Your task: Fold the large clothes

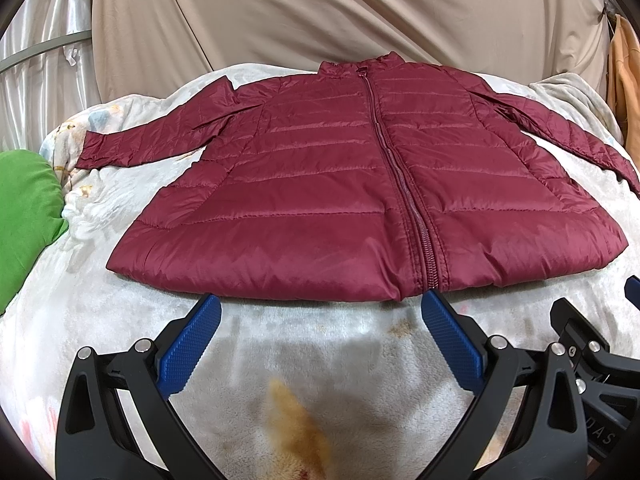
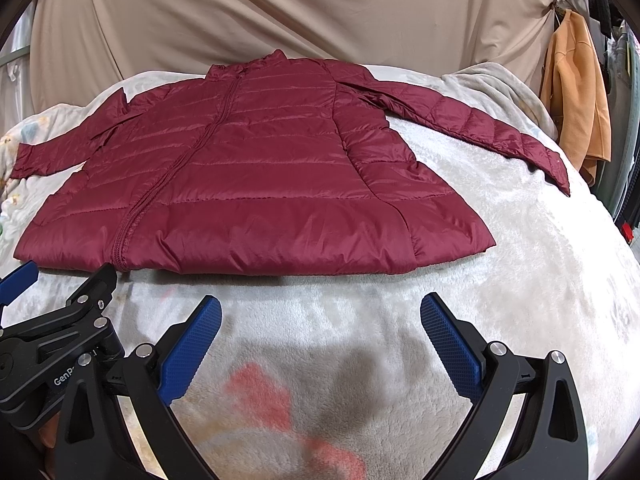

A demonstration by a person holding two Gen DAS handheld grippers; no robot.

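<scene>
A maroon quilted puffer jacket (image 1: 320, 184) lies flat and zipped, front up, on a pale fleece blanket (image 1: 248, 344), collar away from me, both sleeves spread out to the sides. It also shows in the right wrist view (image 2: 256, 184). My left gripper (image 1: 320, 308) is open and empty, its blue fingertips just short of the jacket's hem near the zipper's end. My right gripper (image 2: 320, 312) is open and empty, a little before the hem's right half. The right gripper's body shows at the left wrist view's right edge (image 1: 588, 344).
A green cushion (image 1: 24, 216) lies at the blanket's left edge. A beige sheet (image 1: 340, 12) hangs behind. An orange garment (image 2: 576, 92) hangs at the far right. The blanket (image 2: 520, 280) spreads to the right of the jacket.
</scene>
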